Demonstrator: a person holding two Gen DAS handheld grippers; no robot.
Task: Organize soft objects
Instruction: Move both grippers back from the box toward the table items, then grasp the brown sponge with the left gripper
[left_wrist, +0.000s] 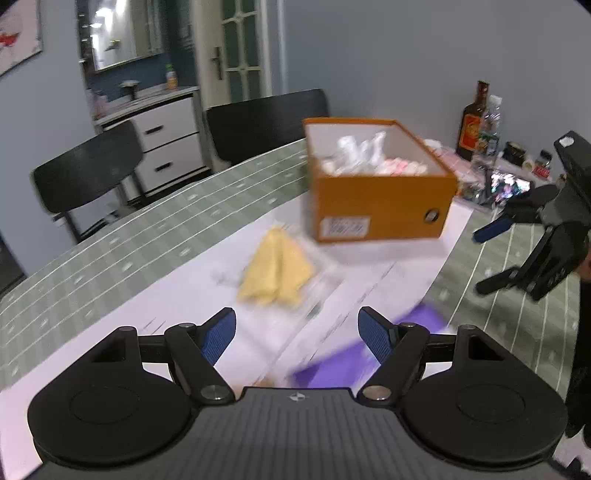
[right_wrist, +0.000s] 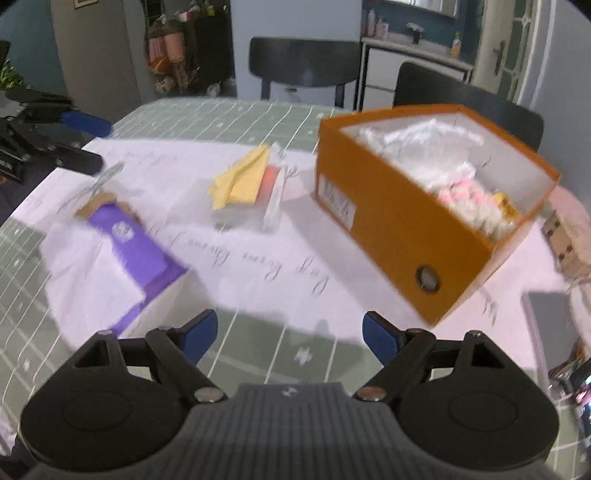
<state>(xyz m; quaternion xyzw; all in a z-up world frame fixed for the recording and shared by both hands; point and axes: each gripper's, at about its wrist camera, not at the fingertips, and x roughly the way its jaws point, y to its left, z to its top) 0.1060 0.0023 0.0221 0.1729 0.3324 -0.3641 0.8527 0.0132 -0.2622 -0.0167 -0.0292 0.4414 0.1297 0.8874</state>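
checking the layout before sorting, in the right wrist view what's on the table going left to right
left gripper → purple packet → yellow cloth → orange box

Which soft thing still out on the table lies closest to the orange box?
The yellow folded cloth, resting on a clear packet beside the orange cardboard box; the purple pack lies farther away.

On your tabletop (right_wrist: 258, 110) a paper sheet (right_wrist: 240, 266) lies spread, and the open box (right_wrist: 399, 221) stands on its right part with soft items (right_wrist: 465, 206) inside. Left of the box, the folded cloth (right_wrist: 240, 177) rests on a flat packet (right_wrist: 273, 199). Further left and nearer you lies the wrapped pack (right_wrist: 136, 240). Two chairs (right_wrist: 303, 62) stand behind the tabletop, and bottles (left_wrist: 476, 122) stand beyond the box's right side.
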